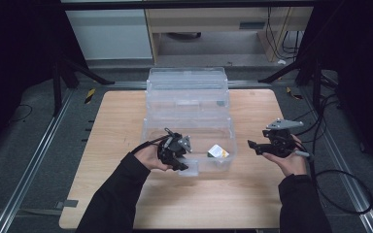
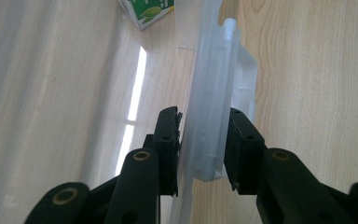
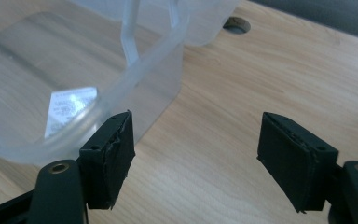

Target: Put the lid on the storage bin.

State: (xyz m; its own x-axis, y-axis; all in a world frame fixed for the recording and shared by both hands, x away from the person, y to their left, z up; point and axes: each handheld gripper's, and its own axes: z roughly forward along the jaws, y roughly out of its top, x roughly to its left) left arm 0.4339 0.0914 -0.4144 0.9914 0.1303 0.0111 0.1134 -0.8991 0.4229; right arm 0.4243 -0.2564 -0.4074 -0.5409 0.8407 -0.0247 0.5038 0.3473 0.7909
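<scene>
A clear plastic box stands on the wooden table, and a small green-and-white carton lies inside it near the right wall. My left gripper is at the box's front edge. In the left gripper view its jaws straddle the front rim and handle, one pad inside the wall and one outside, both pressing on the plastic. The carton shows farther along. My right gripper hovers just right of the box, open. In the right gripper view its jaws stand wide over bare wood beside the box corner.
A second clear plastic piece, a lid or another box, sits right behind the first at the table's far edge. Black cables trail off the right side. Metal rails run along the floor by the table. A round hole marks the tabletop.
</scene>
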